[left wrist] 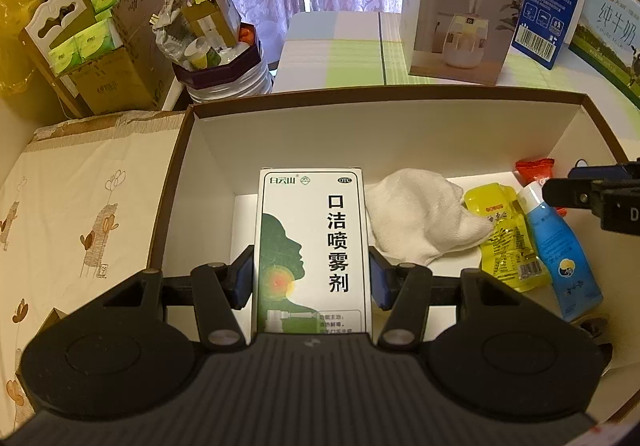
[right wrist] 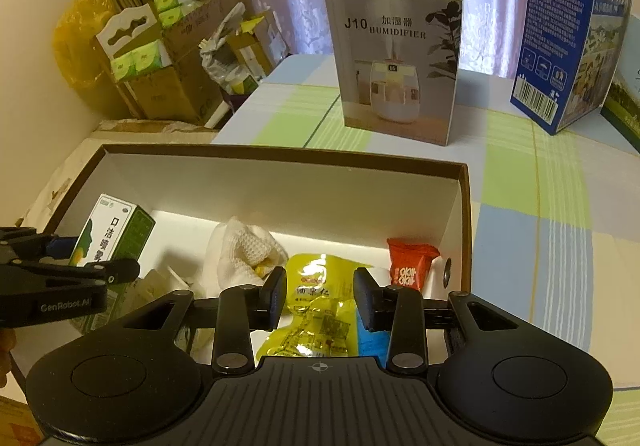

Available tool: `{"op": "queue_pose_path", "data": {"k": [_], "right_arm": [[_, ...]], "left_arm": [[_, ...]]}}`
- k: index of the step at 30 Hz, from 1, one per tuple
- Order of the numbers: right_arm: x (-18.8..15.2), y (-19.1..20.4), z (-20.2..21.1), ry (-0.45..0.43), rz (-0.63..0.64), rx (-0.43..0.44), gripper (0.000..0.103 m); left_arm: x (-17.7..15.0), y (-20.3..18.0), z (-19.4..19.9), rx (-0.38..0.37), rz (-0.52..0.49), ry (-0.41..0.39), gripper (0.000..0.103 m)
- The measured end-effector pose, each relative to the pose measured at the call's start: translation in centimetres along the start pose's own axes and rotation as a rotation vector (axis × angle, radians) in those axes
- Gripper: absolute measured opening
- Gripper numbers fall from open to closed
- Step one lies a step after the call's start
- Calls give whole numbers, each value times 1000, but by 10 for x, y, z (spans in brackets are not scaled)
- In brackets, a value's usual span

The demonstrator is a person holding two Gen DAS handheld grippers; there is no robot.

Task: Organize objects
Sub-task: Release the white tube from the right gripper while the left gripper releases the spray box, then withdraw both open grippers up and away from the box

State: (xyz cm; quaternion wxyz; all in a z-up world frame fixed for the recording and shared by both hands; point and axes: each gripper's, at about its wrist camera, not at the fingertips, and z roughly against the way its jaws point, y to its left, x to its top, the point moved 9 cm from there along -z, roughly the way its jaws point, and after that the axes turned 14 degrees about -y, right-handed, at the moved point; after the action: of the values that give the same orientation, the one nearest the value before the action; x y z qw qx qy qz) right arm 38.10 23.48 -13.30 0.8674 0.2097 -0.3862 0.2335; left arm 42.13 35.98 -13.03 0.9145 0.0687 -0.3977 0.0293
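My left gripper is clamped on the white-and-green medicine box, its blue pads pressing both long sides. I hold the box upright, tipped slightly, over the left part of the brown-rimmed tray box; whether its bottom touches the floor I cannot tell.

My right gripper hangs low over the right part of the same tray, fingers spread with nothing between them, pointing forward and slightly down. Directly under it lies the yellow snack pouch, with the blue bottle just beside it on the right.

Past the pouch, a crumpled white cloth sits mid-tray, overlapping the pouch's corner, and a red snack packet lies near the right wall.

Beyond the tray, on the checked tablecloth, stands the humidifier box, with a blue milk carton to its right.
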Motion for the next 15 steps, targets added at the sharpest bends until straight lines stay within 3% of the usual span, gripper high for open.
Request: {"op": "queue_pose_path", "data": {"k": [8,12,15], "right_arm": [[-2,3,7,-5,5,2,45],[-4,7,13,-2,14,9,55],[-7,11,17,0,24,10,61]], "left_arm": [[5,2,-7,-3,-9,-21,53],[11,3,-4,-8,-20,-51,73],[14,4,0,-8,-23,-60,74]]}}
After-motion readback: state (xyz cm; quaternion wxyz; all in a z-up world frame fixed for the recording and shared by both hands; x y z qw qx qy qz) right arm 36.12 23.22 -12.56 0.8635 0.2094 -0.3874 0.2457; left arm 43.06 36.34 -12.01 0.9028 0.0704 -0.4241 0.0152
